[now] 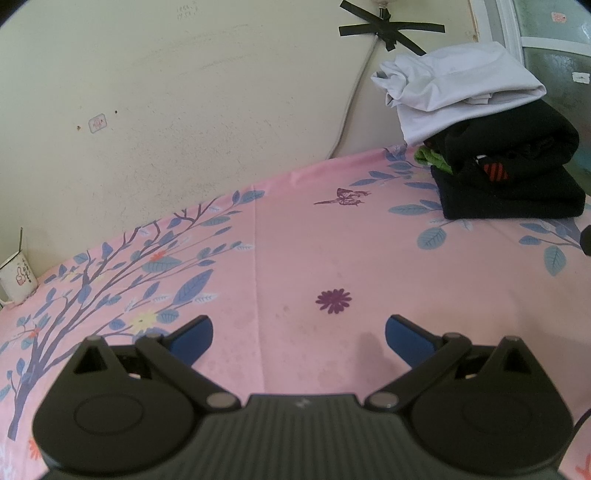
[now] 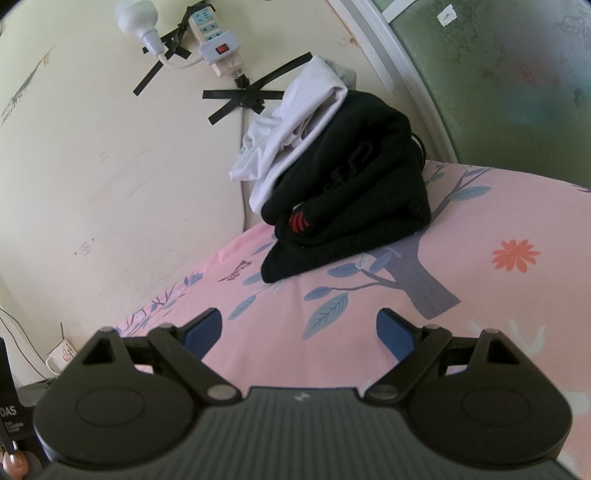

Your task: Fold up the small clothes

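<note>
Left wrist view: left gripper (image 1: 298, 334) hovers over bare pink floral cloth (image 1: 314, 258), jaws spread wide, nothing between the blue pads (image 1: 194, 338). The clothes sit as a stack at far right against the wall: white garment (image 1: 454, 88) on top, black garment (image 1: 513, 155) under it, a strip of green fabric (image 1: 432, 158) peeking out at the stack's left side. No garment lies spread in the working area. Judged step: between items, so either the pile is done or the next piece must be fetched. A white mug (image 1: 16, 277) stands at the far left edge by the cream wall (image 1: 184, 92); black tape (image 1: 391, 29) pins a cable there.

Right wrist view: right gripper (image 2: 299, 328) likewise released, jaws wide, only cloth below. The stack lies ahead, well apart from the tips. Next move, if more folding remains, calls for reaching forward to the top white piece, pinching one edge and drawing it onto the clear cloth without toppling the black layers. A power strip (image 2: 214, 40) is taped to the wall; a frosted window (image 2: 517, 81) is at right.
</note>
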